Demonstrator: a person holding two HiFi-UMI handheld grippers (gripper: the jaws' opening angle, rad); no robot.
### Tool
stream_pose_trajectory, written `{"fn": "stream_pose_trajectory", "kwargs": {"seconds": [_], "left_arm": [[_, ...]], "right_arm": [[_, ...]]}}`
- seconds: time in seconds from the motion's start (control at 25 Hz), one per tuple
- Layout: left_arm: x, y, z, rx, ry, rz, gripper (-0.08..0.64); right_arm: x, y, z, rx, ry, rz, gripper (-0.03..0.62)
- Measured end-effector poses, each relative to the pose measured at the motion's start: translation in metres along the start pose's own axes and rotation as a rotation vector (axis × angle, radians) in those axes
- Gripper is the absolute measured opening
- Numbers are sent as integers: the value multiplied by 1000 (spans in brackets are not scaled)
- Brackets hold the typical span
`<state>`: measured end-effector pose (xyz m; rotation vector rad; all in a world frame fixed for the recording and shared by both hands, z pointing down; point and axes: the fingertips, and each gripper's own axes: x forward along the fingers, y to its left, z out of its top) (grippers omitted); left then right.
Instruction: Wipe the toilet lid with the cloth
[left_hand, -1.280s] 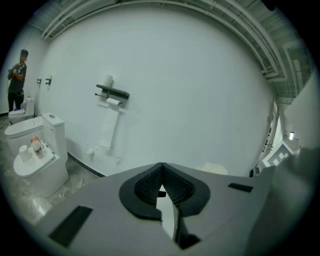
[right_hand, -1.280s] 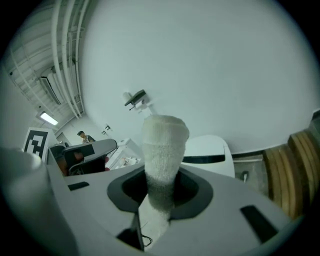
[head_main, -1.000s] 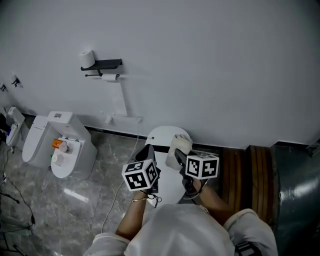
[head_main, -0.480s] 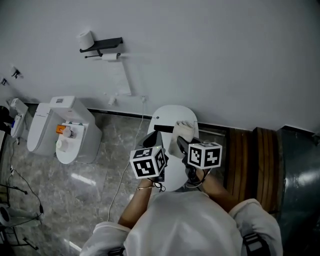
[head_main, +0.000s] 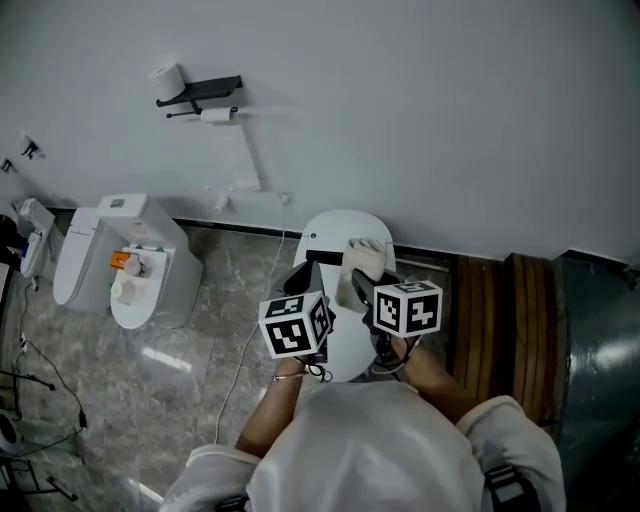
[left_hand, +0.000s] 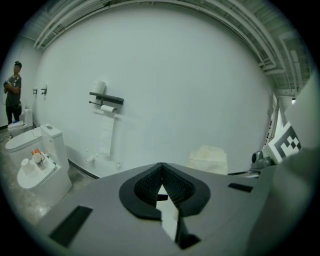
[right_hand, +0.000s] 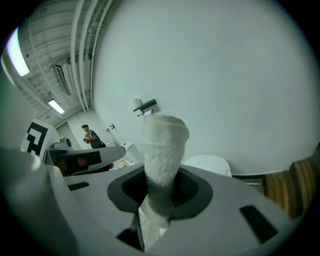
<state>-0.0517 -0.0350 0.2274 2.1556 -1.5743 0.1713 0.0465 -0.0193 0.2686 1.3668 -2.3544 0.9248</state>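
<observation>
Cloth (right_hand: 162, 150): off-white terry with a nubby pile, bunched into an upright roll with a rounded top. It sticks out past the right gripper's jaws, over the far part of the lid.
Lid (head_main: 335, 232): smooth, glossy white oval with a short dark bar (head_main: 325, 257) across its far part. It sits at the foot of the wall (head_main: 450, 120), under both grippers.
Right gripper (head_main: 352, 288): jaws clamped on the lower end of the cloth. It points forward and somewhat down, toward the wall.
Left gripper (left_hand: 161, 169): jaws closed, the ribbed black pads (left_hand: 147, 186) meeting at the tip with nothing between them. It sits just left of the right gripper, with a like tilt.
Forearms (head_main: 265, 430): both reach forward from the pale-clothed torso, close together.
Floor (head_main: 190, 390): polished grey stone with veins.
Hard to tell: whether the cloth touches the lid.
Hidden: the lid's near end, behind the marker cubes (head_main: 295, 325), the grippers and the person's shoulders.
</observation>
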Motion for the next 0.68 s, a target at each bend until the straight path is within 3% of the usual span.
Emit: {"fn": "stream_pose_trajectory", "kwargs": {"seconds": [0.68], "left_arm": [[3, 0, -6, -9, 13, 1, 12]], "right_arm": [[-4, -14, -10, 32, 11, -17, 97]]}}
